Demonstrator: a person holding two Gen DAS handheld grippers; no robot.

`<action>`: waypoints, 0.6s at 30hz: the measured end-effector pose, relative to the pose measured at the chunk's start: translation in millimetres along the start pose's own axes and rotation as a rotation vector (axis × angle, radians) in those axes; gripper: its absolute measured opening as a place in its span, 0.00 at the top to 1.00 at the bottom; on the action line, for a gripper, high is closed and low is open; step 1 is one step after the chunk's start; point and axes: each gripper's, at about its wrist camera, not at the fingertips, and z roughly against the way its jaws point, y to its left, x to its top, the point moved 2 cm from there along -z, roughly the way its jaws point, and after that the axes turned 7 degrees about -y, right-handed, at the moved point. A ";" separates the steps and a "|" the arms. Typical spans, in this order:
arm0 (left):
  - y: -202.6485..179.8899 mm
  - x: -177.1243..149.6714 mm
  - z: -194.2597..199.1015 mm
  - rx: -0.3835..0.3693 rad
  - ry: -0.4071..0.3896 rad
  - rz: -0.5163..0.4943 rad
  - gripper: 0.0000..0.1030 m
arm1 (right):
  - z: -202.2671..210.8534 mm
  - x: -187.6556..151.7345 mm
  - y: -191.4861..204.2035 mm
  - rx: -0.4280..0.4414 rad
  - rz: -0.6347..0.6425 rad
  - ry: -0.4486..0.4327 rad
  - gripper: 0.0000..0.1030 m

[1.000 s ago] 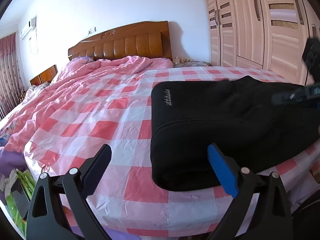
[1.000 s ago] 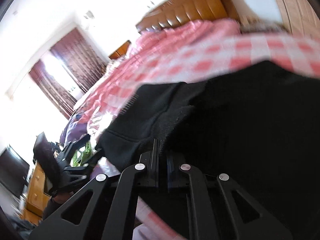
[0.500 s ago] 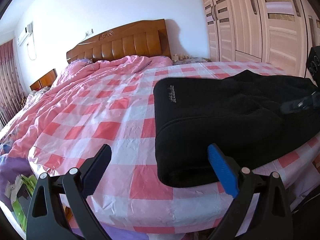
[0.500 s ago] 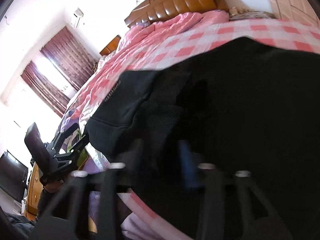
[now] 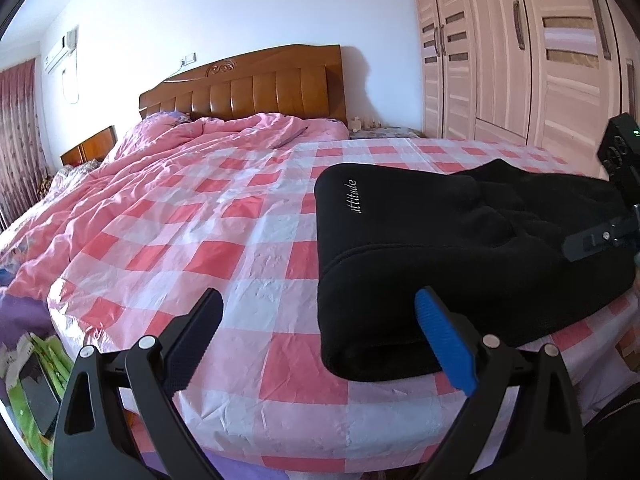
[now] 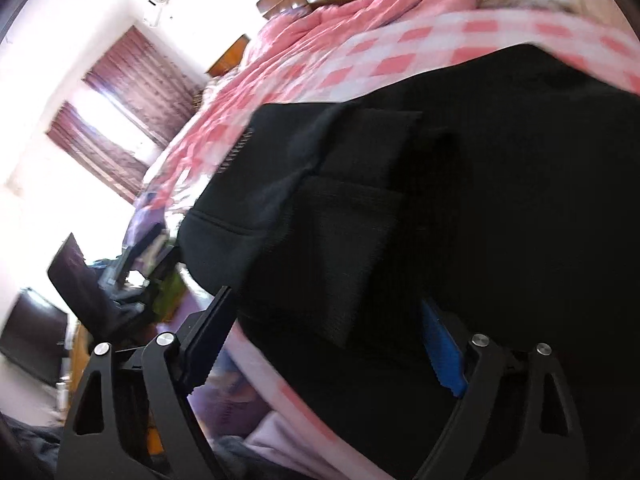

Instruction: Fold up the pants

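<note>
At the bottom of the frame the left gripper [image 5: 320, 336] is spread wide, grasping nothing. The right gripper [image 6: 324, 340] also gapes, released, its fingers straddling black fabric. The folded black pants [image 5: 460, 264] lie right of center on the pink checked bedspread [image 5: 208, 240], the wooden headboard [image 5: 248, 92] beyond.

A pink checked sheet [image 5: 224, 248] covers the bed, with a rumpled pink quilt [image 5: 208, 140] at ten o'clock below the wooden headboard [image 5: 248, 92]. Pale wardrobe doors [image 5: 520, 52] stand at two o'clock. Dark red curtains [image 6: 120, 116] hang at ten o'clock in the right view.
</note>
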 end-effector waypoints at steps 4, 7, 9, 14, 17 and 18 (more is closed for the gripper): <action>3.5 0.2 5.8 0.002 -0.011 0.016 0.06 | -4.4 4.7 -12.8 0.044 -0.095 -0.042 0.53; 5.8 -2.3 13.0 -0.003 -0.007 0.004 0.06 | 2.6 6.0 -21.8 0.050 -0.120 -0.087 0.81; 5.7 -8.2 16.4 -0.010 0.013 0.002 0.06 | 9.4 8.2 -14.0 0.026 -0.076 -0.109 0.82; -6.7 -17.7 14.0 -0.039 0.056 -0.004 0.06 | 27.2 23.1 28.2 -0.013 0.093 -0.191 0.83; -11.1 -17.0 -1.4 -0.001 0.083 0.004 0.06 | 41.2 38.3 46.5 -0.006 0.142 -0.234 0.84; -10.7 -17.3 -8.7 0.021 0.103 0.005 0.06 | 48.2 41.7 51.2 -0.005 0.155 -0.252 0.84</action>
